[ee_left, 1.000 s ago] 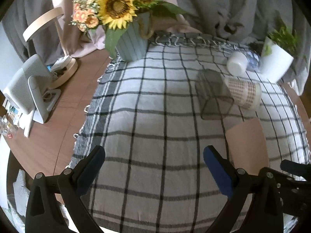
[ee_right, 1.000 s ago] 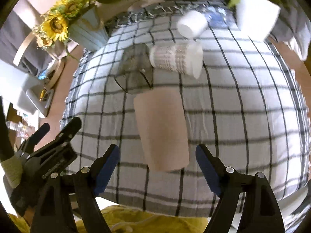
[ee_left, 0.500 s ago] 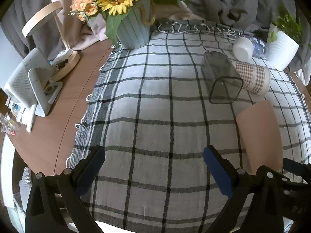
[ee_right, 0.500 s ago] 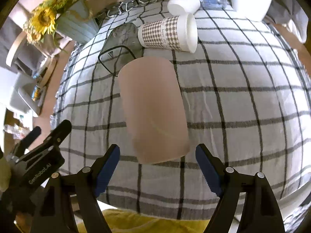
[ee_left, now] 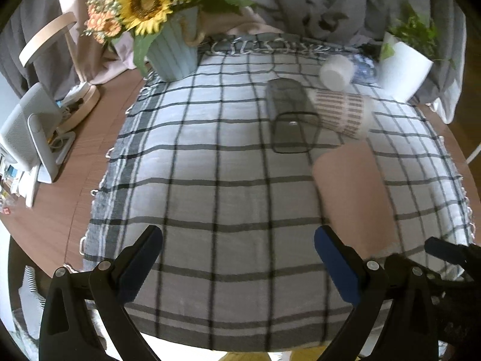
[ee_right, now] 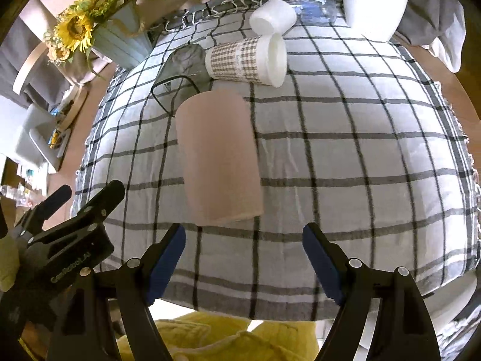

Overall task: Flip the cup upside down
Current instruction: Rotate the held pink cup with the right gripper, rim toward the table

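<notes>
A pink cup (ee_right: 219,156) lies on its side on the checked tablecloth (ee_right: 345,150), just beyond and left of centre between my right gripper's fingers. It also shows at the right of the left wrist view (ee_left: 354,195). My right gripper (ee_right: 243,258) is open and empty. My left gripper (ee_left: 237,261) is open and empty, to the left of the pink cup. A smoky clear cup (ee_left: 290,120), a houndstooth paper cup (ee_right: 246,60) and a small white cup (ee_right: 272,16) lie on their sides farther back.
A sunflower vase (ee_left: 176,51) stands at the back left of the cloth. A white plant pot (ee_left: 404,66) stands at the back right, with a blue patterned object (ee_right: 314,10) beside it. A white device (ee_left: 28,132) and a lamp base (ee_left: 82,105) sit on the wooden table at left.
Both grippers have pulled back slightly from half a second ago; the pink cup looks smaller and farther from the right gripper. The cups have not moved. Both grippers stay open.
</notes>
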A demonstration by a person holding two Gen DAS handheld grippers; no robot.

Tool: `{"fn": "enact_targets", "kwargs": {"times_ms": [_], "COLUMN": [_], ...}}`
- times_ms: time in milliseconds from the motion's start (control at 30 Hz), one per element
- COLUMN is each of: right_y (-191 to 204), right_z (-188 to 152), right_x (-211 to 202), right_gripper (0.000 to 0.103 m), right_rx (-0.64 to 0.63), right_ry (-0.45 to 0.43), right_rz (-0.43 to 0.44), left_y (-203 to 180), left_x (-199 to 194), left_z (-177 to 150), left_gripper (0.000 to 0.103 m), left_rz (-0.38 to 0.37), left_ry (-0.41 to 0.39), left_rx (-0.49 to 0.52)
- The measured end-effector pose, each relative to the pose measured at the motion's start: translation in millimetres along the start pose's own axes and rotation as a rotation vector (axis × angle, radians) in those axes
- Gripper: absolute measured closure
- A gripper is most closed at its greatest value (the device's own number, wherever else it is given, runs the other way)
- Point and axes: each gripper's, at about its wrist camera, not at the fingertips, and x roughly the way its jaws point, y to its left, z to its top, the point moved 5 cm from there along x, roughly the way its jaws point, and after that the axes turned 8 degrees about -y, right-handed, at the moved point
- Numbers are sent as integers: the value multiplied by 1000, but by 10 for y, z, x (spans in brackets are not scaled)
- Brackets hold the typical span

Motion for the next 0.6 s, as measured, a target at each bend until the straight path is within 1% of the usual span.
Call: {"fn": "enact_targets", "kwargs": {"times_ms": [100, 300, 500, 600], "right_y": [-135, -449, -821, -983], "right_z": [10, 97, 140, 147], "right_x": [-83, -245, -251, -226], "right_gripper": [23, 23, 23, 23], "right_rx": [-5, -29, -39, -53], "right_ry": [-9, -46, -21, -6], "right_rz": [-12, -49, -48, -54], "left_y": [-169, -510, -874, -1044], "left_x": [-71, -140, -107, -64], "left_z": [-33, -96, -165, -206], "left_gripper": [1, 3, 5, 7], "left_rz": [-31, -61, -78, -68], "left_ry": [-9, -26, -36, -53], "left_rx": [-2, -32, -49, -38]}}
